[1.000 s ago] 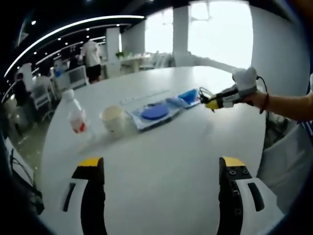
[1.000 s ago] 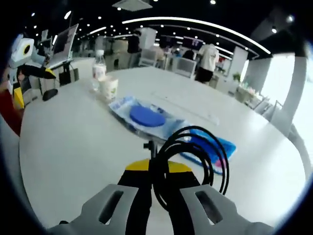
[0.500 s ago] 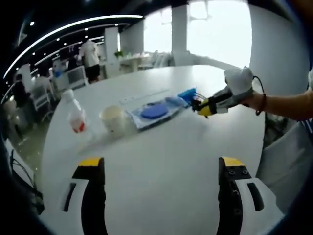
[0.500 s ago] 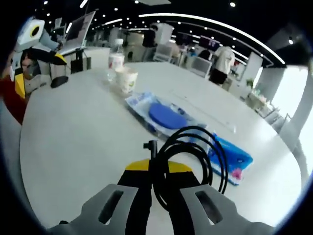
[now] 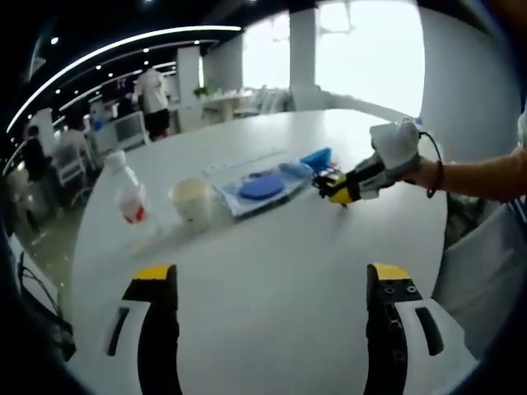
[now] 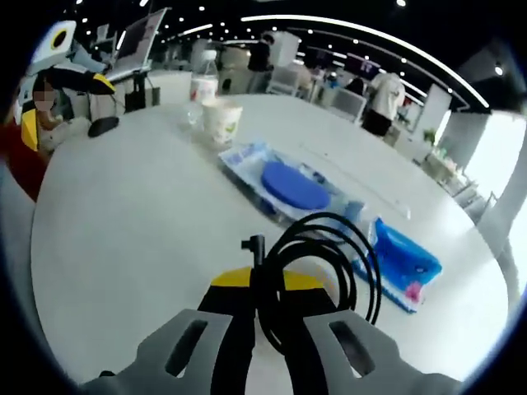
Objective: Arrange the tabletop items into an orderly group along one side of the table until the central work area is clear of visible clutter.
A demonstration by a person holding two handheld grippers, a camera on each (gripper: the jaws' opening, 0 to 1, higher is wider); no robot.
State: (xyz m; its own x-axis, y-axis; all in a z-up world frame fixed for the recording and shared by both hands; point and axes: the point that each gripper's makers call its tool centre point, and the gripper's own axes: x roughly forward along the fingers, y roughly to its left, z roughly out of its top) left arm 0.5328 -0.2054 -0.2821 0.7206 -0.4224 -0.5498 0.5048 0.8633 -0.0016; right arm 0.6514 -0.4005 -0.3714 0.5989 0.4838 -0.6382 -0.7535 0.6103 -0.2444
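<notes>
My left gripper (image 5: 272,284) hangs over the near part of the round white table (image 5: 272,247) with its two yellow-tipped jaws set wide apart and nothing between them. My right gripper (image 6: 262,284) is clamped on a coiled black cable (image 6: 321,263), whose loops stand up just past the jaw tips; in the left gripper view that same gripper (image 5: 336,191) reaches in from the right, held low over the table close to the row of items.

The items sit in a line across the far half of the table. From the left in the left gripper view: a clear plastic water bottle with a red label (image 5: 128,193), upright; just beside it a white paper cup (image 5: 191,202), upright and open; then a flat clear plastic packet holding a round blue disc (image 5: 262,188); then a blue pack of tissues (image 5: 317,158) at the right end, lying close to the packet. The cable's loops partly cover my sight of the tissue pack (image 6: 403,263) and the packet (image 6: 292,188) in the right gripper view.

The near table surface before both grippers is bare white. Beyond the table edge there are other desks and chairs, and people standing (image 5: 152,95) in the far background. At the left edge of the right gripper view a laptop screen (image 6: 140,45) rises behind the table.
</notes>
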